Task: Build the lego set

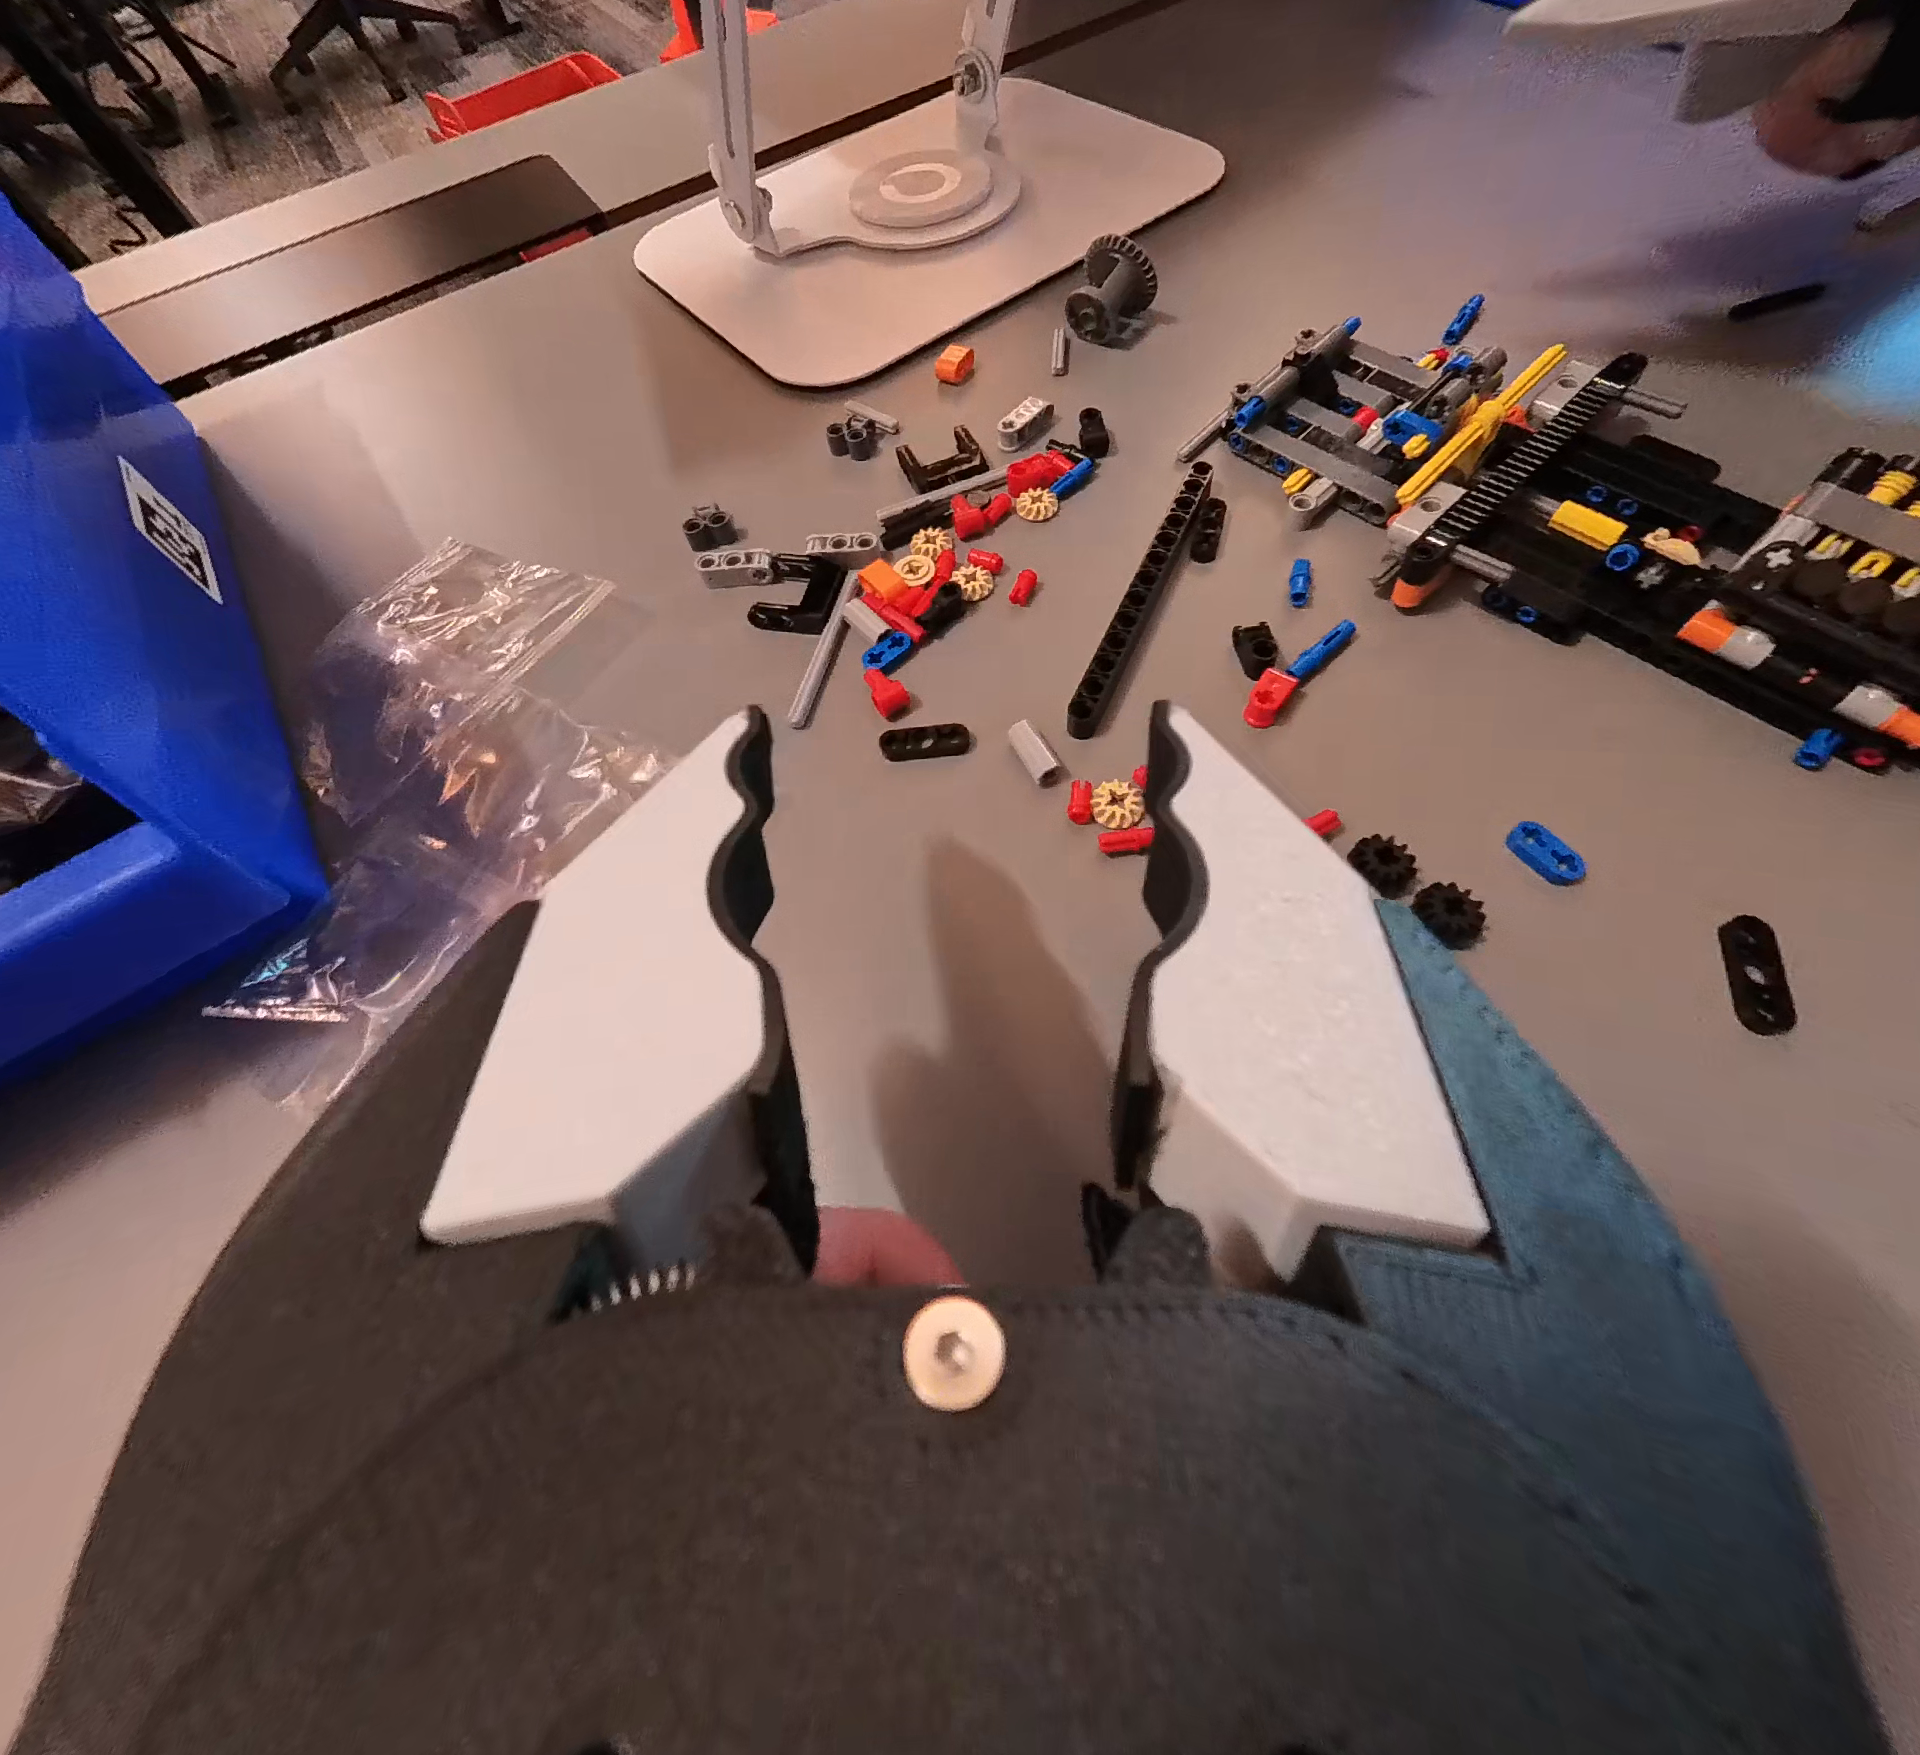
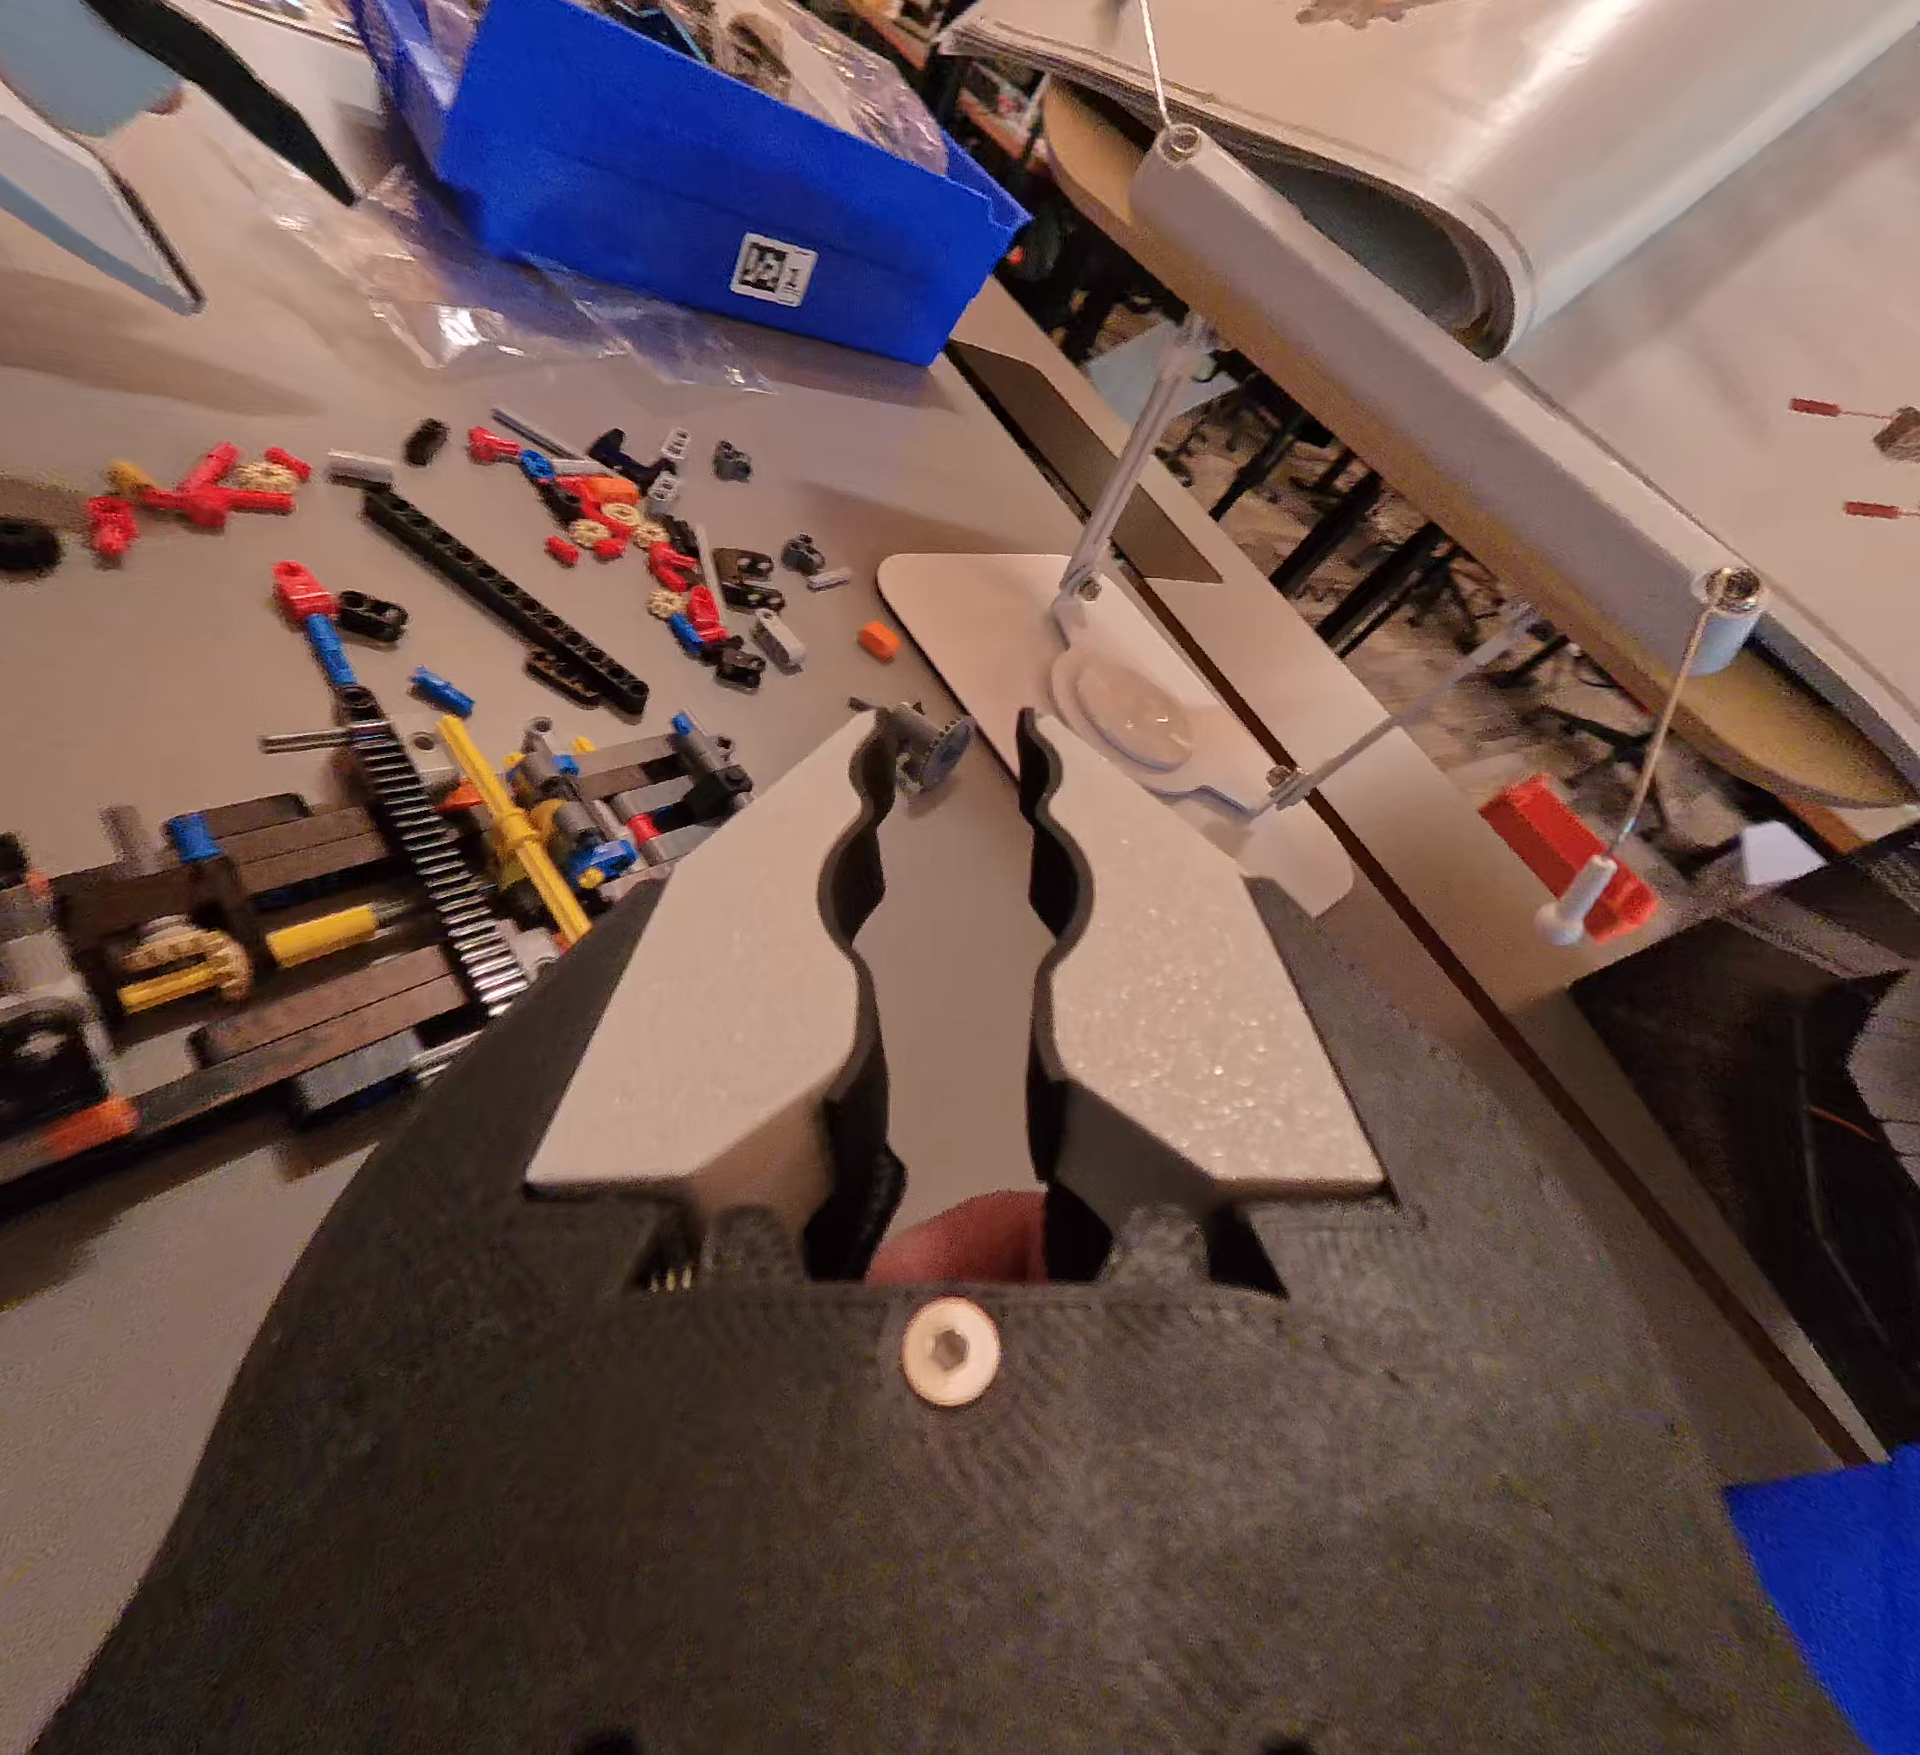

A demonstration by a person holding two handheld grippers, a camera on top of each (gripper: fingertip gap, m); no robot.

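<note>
I'm holding my left gripper (image 1: 961,729) low over the grey table (image 1: 1351,178), jaws spread wide with nothing between them, nose aimed at the loose lego pieces. My right gripper (image 2: 945,729) is hovering with jaws partly apart, also empty, pointing toward the dark grey gear piece (image 2: 930,749) sitting just beside the white stand base (image 2: 966,604). I'm judging the step as picking the next part, so I'm wanting to check the instruction book (image 2: 1455,43) propped on that stand first, then come down with one jaw on each side of a single piece, not the cluster, since small pins will be skidding on this smooth top. Best pick is an isolated part, like the grey sleeve (image 1: 1036,751) or the tan gear (image 1: 1117,803) just ahead of my left fingertips. The long black beam (image 1: 1143,599) is lying between the main pile (image 1: 914,552) and the partly built chassis (image 1: 1558,500), which is lying well away from the stand base, toward my right side. The chassis is looking long, mostly black and grey, with a black toothed rack (image 1: 1538,458), a yellow axle (image 1: 1481,438) crossing it, and blue pins and orange bits along it. A blue bin (image 2: 707,178) with clear plastic bags (image 1: 447,718) is sitting on the far side of the pile from the chassis.
</note>
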